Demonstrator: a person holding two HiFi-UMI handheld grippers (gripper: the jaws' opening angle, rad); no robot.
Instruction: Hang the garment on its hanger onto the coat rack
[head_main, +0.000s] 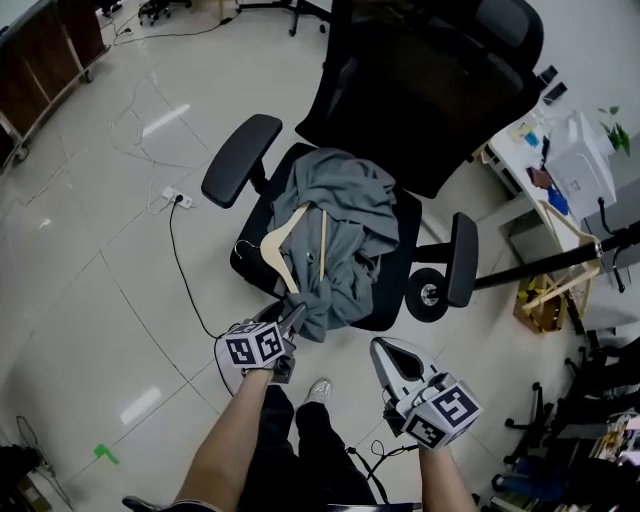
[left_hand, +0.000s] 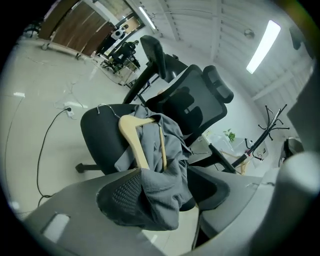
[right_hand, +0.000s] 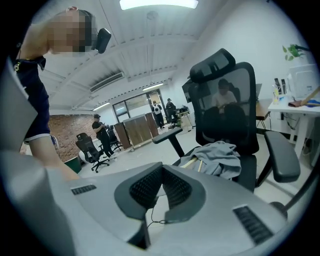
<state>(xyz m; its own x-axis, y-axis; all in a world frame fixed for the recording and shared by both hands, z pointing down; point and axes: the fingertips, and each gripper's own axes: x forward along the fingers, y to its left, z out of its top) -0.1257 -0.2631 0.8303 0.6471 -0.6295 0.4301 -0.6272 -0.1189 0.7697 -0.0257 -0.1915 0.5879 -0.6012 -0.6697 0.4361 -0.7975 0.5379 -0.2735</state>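
A grey garment lies crumpled on the seat of a black office chair, with a wooden hanger partly inside it. My left gripper is at the garment's lower hem by the seat's front edge. In the left gripper view its jaws stand wide, and a fold of the garment hangs between them against the left pad, below the hanger. My right gripper is shut and empty, short of the chair. A black coat rack stands at the right.
A power strip and its cable lie on the tiled floor left of the chair. A white desk with clutter stands at the right, with a pole and wooden hangers beside it. Other chairs and people are in the background.
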